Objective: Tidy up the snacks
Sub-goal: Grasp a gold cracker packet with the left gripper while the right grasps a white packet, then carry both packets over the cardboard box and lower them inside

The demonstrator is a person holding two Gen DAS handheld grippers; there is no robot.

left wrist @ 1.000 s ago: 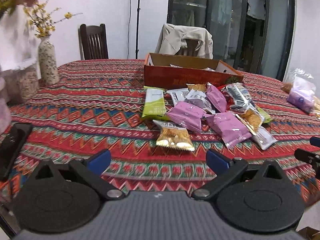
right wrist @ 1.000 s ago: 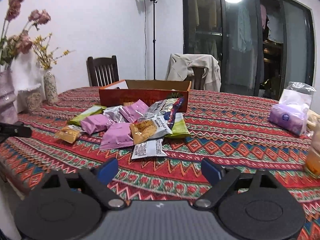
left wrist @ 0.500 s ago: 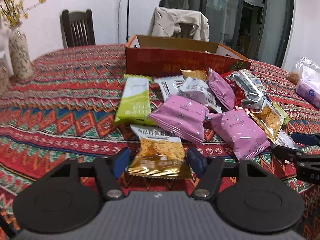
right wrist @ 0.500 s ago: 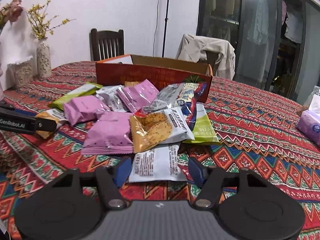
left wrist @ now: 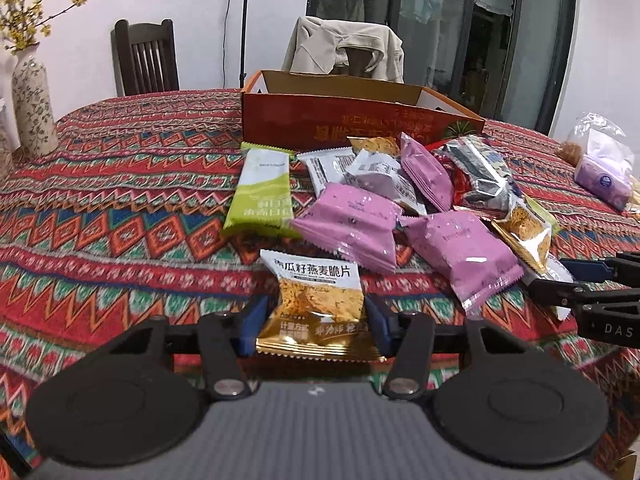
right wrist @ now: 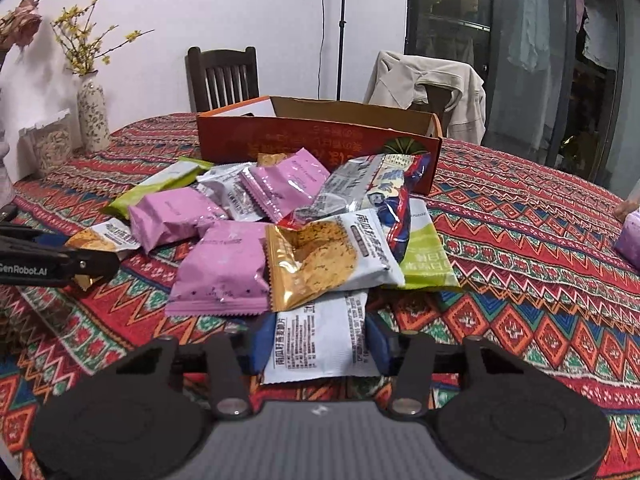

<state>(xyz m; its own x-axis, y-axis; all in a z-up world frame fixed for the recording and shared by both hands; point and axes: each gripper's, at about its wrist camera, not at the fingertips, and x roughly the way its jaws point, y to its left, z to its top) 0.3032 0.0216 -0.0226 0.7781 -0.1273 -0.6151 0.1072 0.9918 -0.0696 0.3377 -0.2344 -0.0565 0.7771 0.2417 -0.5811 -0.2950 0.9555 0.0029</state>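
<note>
Two chairs (left wrist: pixel 146 56) behind patterned tablecloth (left wrist: pixel 120 216) — white wall (left wrist: pixel 200 8).

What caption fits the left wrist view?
Left gripper closing around a gold packet before the snack pile and box.

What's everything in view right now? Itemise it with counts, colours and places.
Open orange cardboard box: one, behind the snack pile.
Pink foil snack packets: three, mid-pile.
Green snack packets: two, one at each edge of the pile.
Gold oat-crisp packet: one, between the left fingers.
White printed packet: one, between the right fingers.
Patterned red tablecloth: one, covering the table.
Floral ceramic vase: one, far left.
Dark wooden chair: one, behind the table.
Left gripper: jaws closing.
Right gripper: jaws closing.
</note>
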